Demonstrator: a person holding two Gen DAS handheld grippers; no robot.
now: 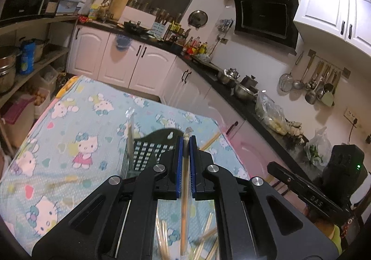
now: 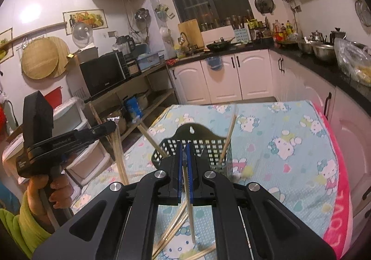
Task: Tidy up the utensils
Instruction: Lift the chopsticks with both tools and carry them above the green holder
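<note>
Each hand-held gripper, left and right, was clamped on a wrapped chopstick above the black basket mid-table; lowering each upright should avoid snagging the rim.

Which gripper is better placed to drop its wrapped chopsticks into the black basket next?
Probably the right gripper: its chopsticks sit directly before the basket. The left gripper also grips a pair, but its basket lies off to one side.
</note>
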